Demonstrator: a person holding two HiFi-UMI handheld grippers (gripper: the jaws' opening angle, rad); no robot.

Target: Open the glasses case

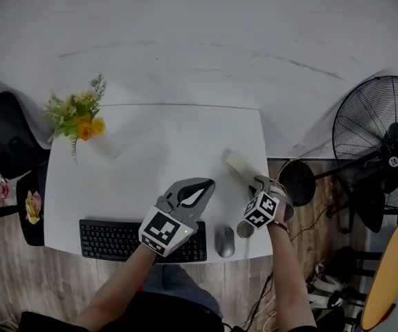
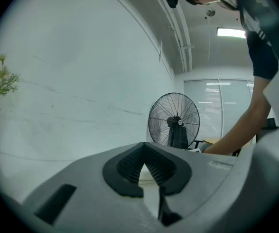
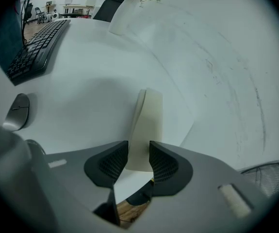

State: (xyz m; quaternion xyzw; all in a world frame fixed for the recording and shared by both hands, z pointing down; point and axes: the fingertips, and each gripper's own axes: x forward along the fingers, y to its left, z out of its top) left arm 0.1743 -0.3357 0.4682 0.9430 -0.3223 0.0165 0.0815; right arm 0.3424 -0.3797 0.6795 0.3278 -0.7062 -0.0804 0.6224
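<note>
A cream glasses case [image 1: 240, 164] lies closed near the right edge of the white table [image 1: 150, 151]. In the right gripper view the case [image 3: 150, 120] runs away from the camera, and its near end sits between the two pads. My right gripper [image 1: 257, 184] [image 3: 138, 160] points down at that end, and both pads touch its sides. My left gripper [image 1: 204, 184] hovers level over the keyboard with its jaw tips together and nothing in them. In the left gripper view, the left gripper [image 2: 144, 152] faces the wall.
A black keyboard [image 1: 109, 241] [image 3: 32, 52] and a grey mouse [image 1: 225, 241] [image 3: 17, 111] lie along the front edge. A vase of yellow flowers [image 1: 79, 116] stands at the back left. A floor fan [image 1: 382, 140] [image 2: 174, 120] stands off the table's right side.
</note>
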